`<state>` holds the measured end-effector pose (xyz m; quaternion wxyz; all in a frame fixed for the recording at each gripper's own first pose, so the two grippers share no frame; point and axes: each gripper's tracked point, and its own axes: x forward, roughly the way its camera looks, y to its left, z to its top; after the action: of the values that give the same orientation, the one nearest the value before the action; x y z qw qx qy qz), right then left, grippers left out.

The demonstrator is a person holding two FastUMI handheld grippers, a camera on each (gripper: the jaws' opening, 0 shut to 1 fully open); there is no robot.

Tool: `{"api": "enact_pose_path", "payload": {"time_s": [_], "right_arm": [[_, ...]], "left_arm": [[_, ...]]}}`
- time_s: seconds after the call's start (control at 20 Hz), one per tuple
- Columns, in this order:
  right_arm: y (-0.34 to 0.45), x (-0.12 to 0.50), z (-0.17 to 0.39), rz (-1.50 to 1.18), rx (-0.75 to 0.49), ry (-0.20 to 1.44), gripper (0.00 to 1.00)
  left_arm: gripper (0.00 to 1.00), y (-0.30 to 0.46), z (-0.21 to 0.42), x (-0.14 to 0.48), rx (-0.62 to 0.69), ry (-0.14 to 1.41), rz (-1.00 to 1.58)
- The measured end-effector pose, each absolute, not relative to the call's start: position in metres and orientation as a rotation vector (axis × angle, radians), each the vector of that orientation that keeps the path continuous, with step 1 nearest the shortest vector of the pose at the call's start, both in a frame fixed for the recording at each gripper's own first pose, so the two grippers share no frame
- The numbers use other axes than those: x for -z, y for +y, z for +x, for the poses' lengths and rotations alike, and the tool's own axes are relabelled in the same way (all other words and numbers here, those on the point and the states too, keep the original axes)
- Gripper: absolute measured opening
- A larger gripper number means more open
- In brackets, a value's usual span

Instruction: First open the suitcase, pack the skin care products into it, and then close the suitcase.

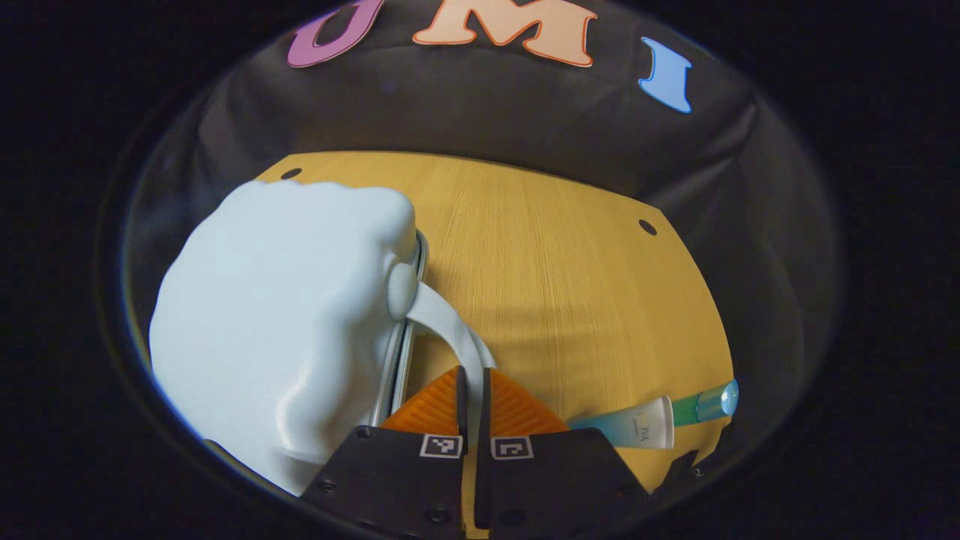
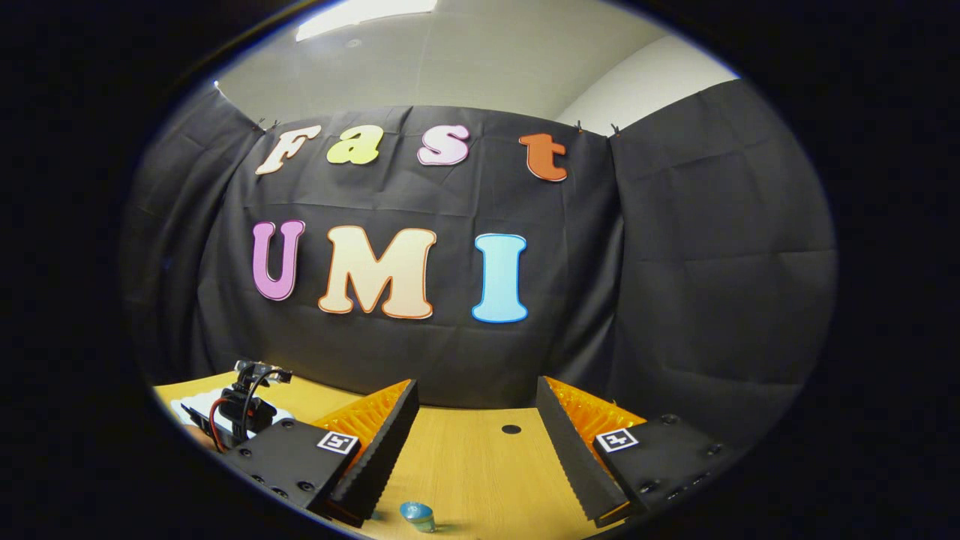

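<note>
Left hand-held gripper (image 1: 472, 390) pinches the pale suitcase (image 1: 277, 330) strap (image 1: 450, 330) on the tabletop (image 1: 562, 285).
Right hand-held gripper (image 2: 472, 450) is spread (a tube (image 1: 645, 424) lies nearby, partly cut off).

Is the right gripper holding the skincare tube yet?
No. In the right gripper view the right gripper is wide open over the table, with nothing between its fingers.
</note>
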<state>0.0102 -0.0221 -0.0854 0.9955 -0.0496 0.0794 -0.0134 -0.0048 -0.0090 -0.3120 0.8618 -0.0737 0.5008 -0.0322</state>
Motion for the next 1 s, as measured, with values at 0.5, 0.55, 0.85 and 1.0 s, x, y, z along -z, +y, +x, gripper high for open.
{"api": "enact_pose_path", "payload": {"time_s": [0.5,0.55,0.85,1.0], "right_arm": [[0.016,0.083,0.014,-0.057,-0.048,0.141,0.99],[0.021,0.085,0.015,-0.052,-0.056,0.142,0.99],[0.056,0.085,0.014,-0.027,-0.094,0.141,0.99],[0.076,0.084,0.016,-0.026,-0.105,0.137,1.00]], "left_arm": [[0.00,0.003,0.013,0.224,0.160,0.925,-0.164],[0.00,0.008,0.017,0.210,0.169,0.906,-0.167],[0.00,0.053,0.036,0.149,0.175,0.796,-0.278],[0.00,0.076,0.043,0.127,0.185,0.747,-0.319]]}}
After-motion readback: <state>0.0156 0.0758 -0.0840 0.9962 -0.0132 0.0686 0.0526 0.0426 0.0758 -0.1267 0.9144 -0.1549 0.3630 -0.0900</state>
